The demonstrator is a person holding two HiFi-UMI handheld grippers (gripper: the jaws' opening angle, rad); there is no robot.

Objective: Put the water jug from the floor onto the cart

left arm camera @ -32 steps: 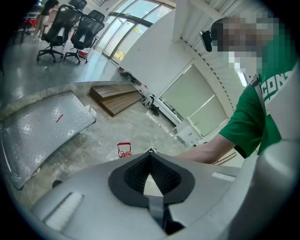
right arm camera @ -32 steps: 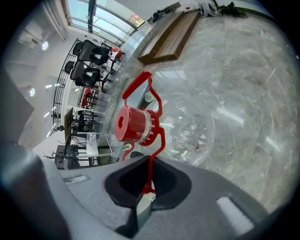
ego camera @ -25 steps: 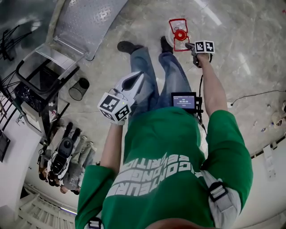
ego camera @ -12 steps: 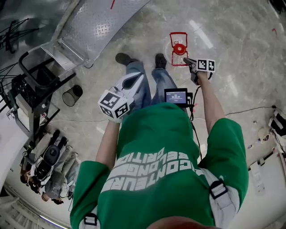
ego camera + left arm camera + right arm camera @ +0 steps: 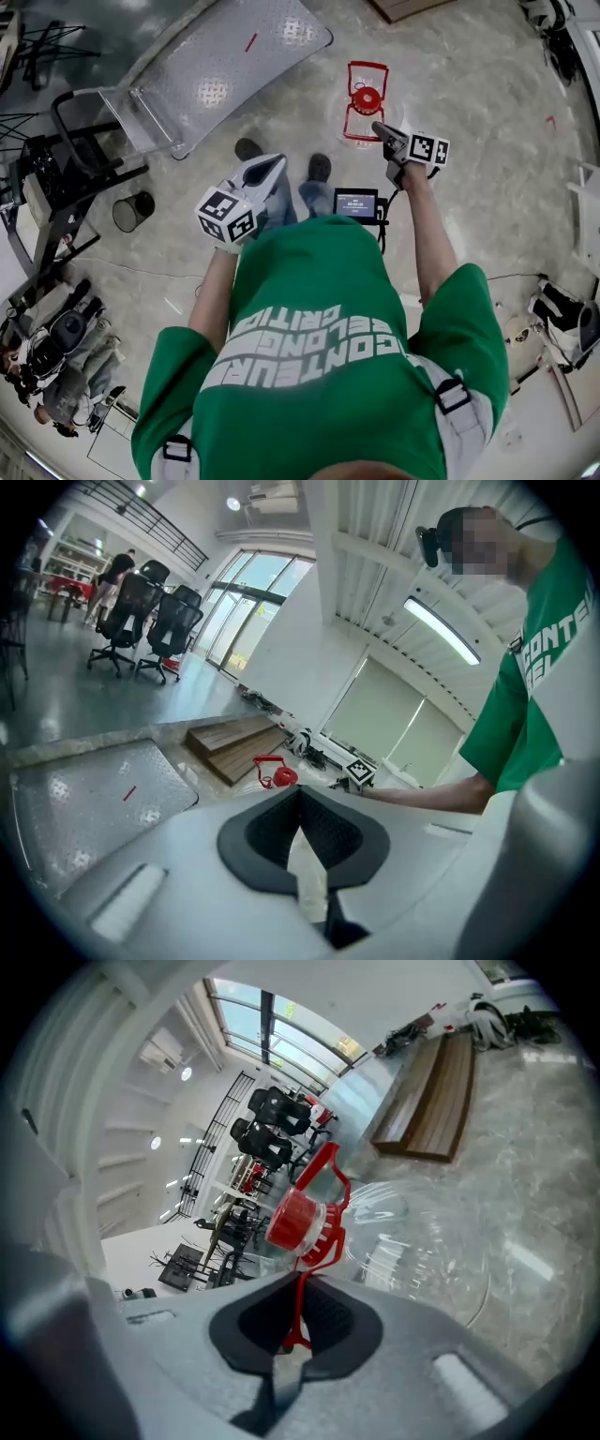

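The clear water jug (image 5: 364, 101) with a red cap (image 5: 298, 1218) and a red wire handle (image 5: 319, 1177) hangs off the floor in front of the person's feet. My right gripper (image 5: 378, 128) is shut on the lower end of that handle (image 5: 298, 1321), and the jug's body (image 5: 422, 1241) swings just beyond the jaws. My left gripper (image 5: 270, 163) is held up at the person's left, shut with nothing in it (image 5: 300, 794). The cart (image 5: 225, 66), a flat metal platform with a black push handle (image 5: 70, 122), stands to the left of the jug (image 5: 272, 775); the platform (image 5: 84, 799) is bare.
A black bin (image 5: 131, 211) and dark equipment stands (image 5: 47, 178) sit left of the cart. Several people sit at the lower left (image 5: 56, 347). Wooden boards (image 5: 427, 1110) lie on the floor past the jug. Office chairs (image 5: 150, 621) stand far back.
My right gripper has risen with the jug hanging from it. My left gripper has risen a little. The view has pulled back, so more of the cart's platform shows.
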